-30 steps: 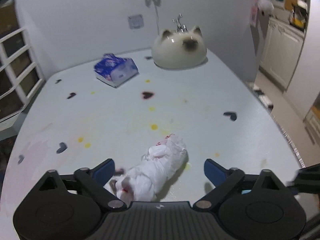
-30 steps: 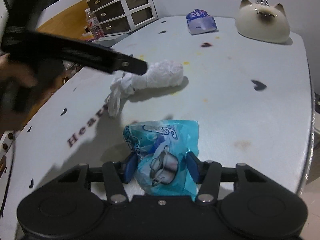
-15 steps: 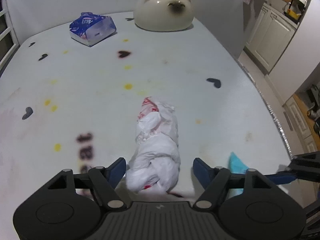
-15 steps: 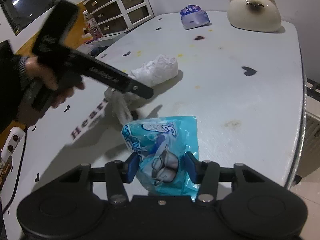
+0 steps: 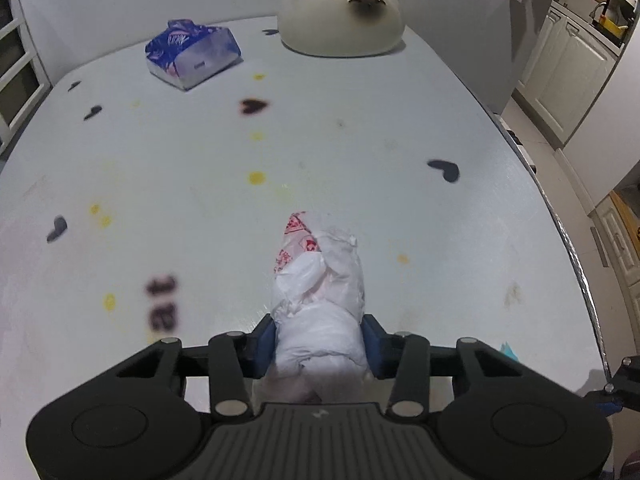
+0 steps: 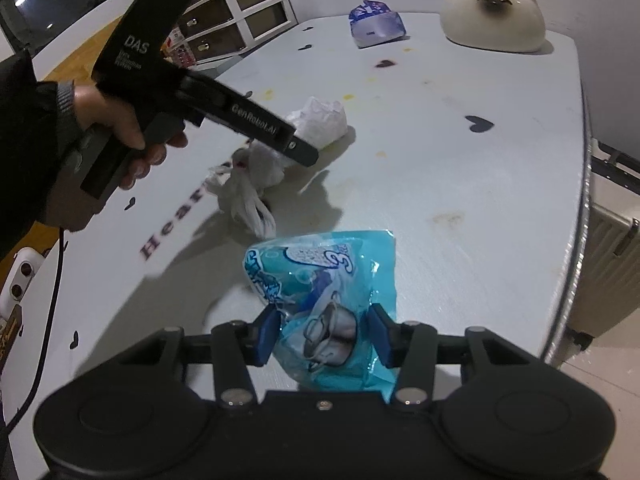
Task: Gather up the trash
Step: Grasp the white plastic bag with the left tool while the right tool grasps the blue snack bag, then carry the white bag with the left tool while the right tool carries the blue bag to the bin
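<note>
A crumpled white plastic bag [image 5: 320, 300] with red print lies on the pale table [image 5: 200, 160]. My left gripper [image 5: 320, 344] is shut on its near end, both blue pads pressed against it. The bag also shows in the right wrist view [image 6: 320, 120], partly hidden behind the left gripper's body [image 6: 256, 128]. My right gripper [image 6: 322, 334] is shut on a blue printed plastic packet [image 6: 324, 280], held just above the table near its right edge.
A blue tissue pack [image 5: 192, 52] and a cream cat-shaped ceramic container [image 5: 340, 20] stand at the table's far end. The table's right edge [image 6: 580, 200] drops to the floor beside a suitcase [image 6: 612, 248]. White drawers [image 6: 236, 12] stand at the left.
My left gripper has moved over the white bag and closed on its near end. The right gripper still holds the blue packet, almost unmoved.
</note>
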A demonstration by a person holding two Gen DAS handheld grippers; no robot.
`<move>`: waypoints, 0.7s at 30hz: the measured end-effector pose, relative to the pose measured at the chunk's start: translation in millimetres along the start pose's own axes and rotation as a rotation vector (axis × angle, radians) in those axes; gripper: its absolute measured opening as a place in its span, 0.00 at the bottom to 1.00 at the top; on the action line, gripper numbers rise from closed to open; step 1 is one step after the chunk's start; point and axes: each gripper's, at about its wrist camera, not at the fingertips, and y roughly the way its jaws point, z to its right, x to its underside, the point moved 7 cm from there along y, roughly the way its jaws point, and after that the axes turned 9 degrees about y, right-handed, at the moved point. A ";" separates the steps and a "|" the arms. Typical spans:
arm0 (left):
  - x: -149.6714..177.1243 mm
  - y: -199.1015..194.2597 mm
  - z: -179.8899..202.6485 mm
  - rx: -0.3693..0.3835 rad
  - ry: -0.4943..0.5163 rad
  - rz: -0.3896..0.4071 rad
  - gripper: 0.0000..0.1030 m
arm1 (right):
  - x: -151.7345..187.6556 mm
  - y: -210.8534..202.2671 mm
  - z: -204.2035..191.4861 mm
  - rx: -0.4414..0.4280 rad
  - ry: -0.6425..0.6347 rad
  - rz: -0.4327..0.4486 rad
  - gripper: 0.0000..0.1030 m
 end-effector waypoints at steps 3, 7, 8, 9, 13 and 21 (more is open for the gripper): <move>10.3 -9.7 5.5 -0.025 -0.040 0.010 0.43 | 3.0 -4.5 2.9 0.007 0.019 0.000 0.46; 32.5 -31.6 16.3 -0.026 -0.122 0.039 0.43 | 5.2 -13.5 5.8 0.012 0.056 0.012 0.44; 38.2 -37.4 19.2 -0.031 -0.143 0.042 0.43 | 5.7 -15.4 5.9 0.014 0.061 0.014 0.44; 43.9 -43.4 21.2 -0.036 -0.163 0.046 0.43 | 6.3 -17.5 5.8 0.016 0.064 0.016 0.43; 65.8 -72.3 31.3 -0.072 -0.225 0.078 0.43 | 8.0 -27.3 3.0 0.031 0.068 0.036 0.41; 105.8 -131.5 60.6 -0.141 -0.304 0.153 0.43 | 13.5 -52.6 -12.6 0.050 0.060 0.082 0.39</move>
